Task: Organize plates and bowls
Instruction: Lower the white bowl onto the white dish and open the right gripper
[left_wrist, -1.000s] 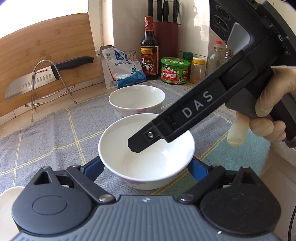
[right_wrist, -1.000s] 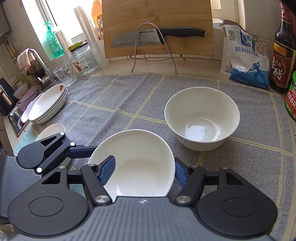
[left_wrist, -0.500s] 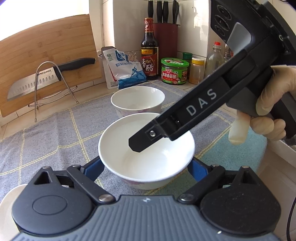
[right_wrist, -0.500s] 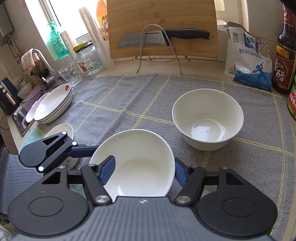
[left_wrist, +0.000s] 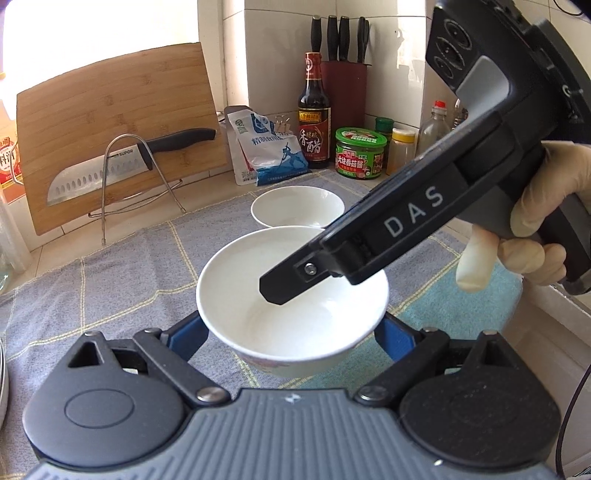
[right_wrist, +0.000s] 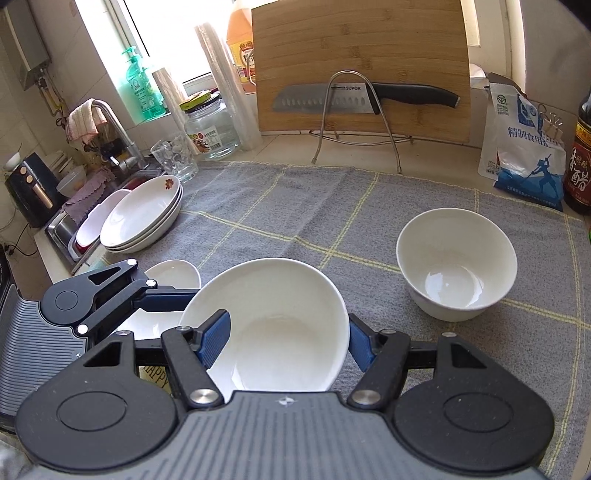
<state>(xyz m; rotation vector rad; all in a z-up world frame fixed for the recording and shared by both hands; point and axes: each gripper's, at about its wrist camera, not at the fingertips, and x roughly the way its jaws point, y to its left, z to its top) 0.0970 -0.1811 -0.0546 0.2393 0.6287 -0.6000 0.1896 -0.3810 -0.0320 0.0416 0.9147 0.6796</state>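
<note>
A white bowl (left_wrist: 295, 321) hangs a little above the grey checked cloth (right_wrist: 295, 206), held by both grippers. My left gripper (left_wrist: 291, 332) is shut on it, its blue pads pressing the outer wall on either side. My right gripper (right_wrist: 286, 343) is shut on the same bowl (right_wrist: 280, 325), with one finger (left_wrist: 369, 240) reaching inside and the other outside the rim. A second white bowl (right_wrist: 456, 262) stands upright on the cloth, beyond and to the right. Stacked plates (right_wrist: 144, 218) sit at the cloth's left edge. A small white dish (right_wrist: 173, 271) lies under the left gripper's arm.
A knife on a wire rack (right_wrist: 362, 99) leans against a bamboo board (right_wrist: 362, 48) at the back. A salt bag (left_wrist: 266, 147), vinegar bottle (left_wrist: 314, 118) and jars line the back right. The sink and tap (right_wrist: 110, 125), a glass and a jar stand left.
Both grippers have risen with the bowl held between them and shifted left, away from the second bowl. The plate stack shows more fully. Both grips look the same.
</note>
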